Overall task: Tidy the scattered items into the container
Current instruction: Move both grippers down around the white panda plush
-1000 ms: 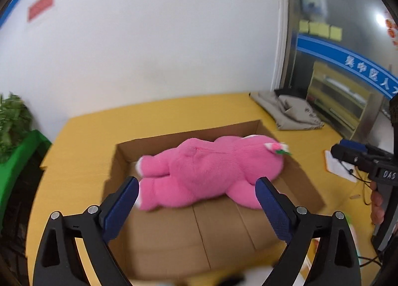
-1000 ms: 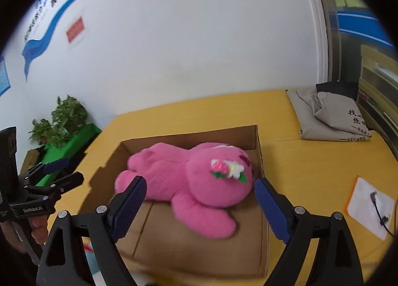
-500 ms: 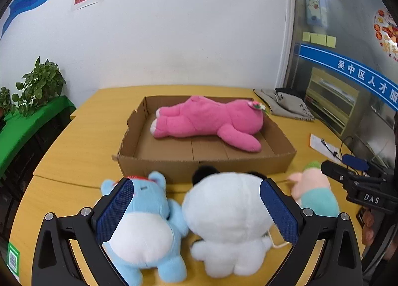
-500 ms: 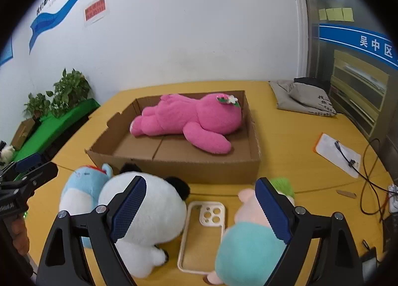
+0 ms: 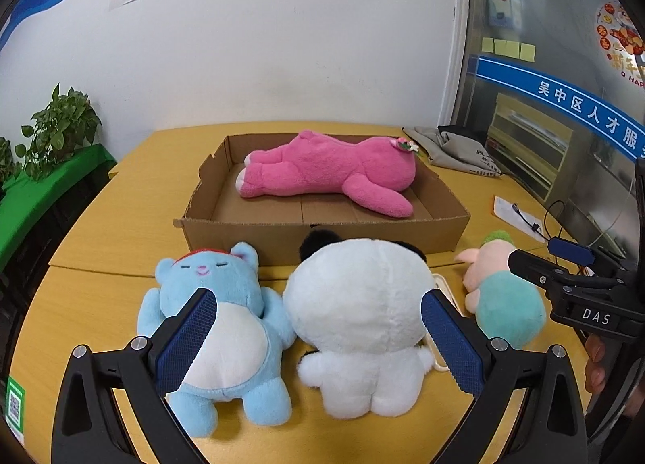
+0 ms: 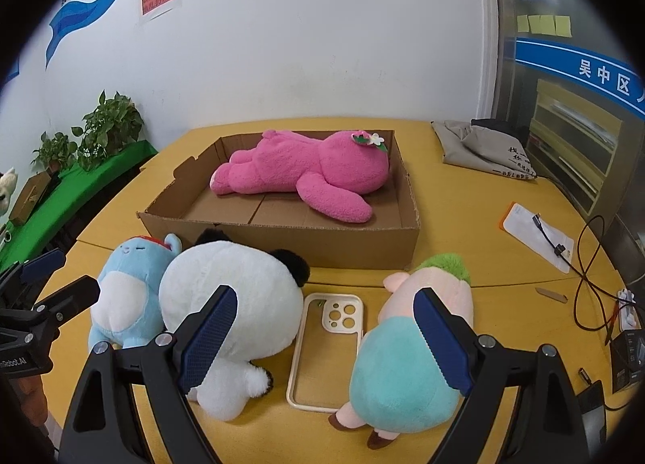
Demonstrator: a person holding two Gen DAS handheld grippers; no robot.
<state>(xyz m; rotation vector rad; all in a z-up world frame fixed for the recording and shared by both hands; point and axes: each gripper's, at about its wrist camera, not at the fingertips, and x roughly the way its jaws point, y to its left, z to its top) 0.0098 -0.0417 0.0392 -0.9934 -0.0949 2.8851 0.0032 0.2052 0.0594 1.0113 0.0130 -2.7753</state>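
Between picks: one toy boxed, four items loose on the desk.

Pink plush (image 5: 326, 175) lies on its side in the cardboard box (image 5: 322, 232). Blue bear (image 5: 217, 323), white panda (image 5: 358, 315), phone case (image 6: 328, 343) and teal-and-pink plush (image 6: 407, 359) sit just before the box. Left gripper (image 5: 318, 341) and right gripper (image 6: 322, 339) hover, fingers spread, empty. Next likely: lower onto one soft, bulky toy, pinch, lift over the wall.

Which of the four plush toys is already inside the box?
The pink plush, lying on its side in the cardboard box. The blue, white and teal ones lie on the table in front of it.
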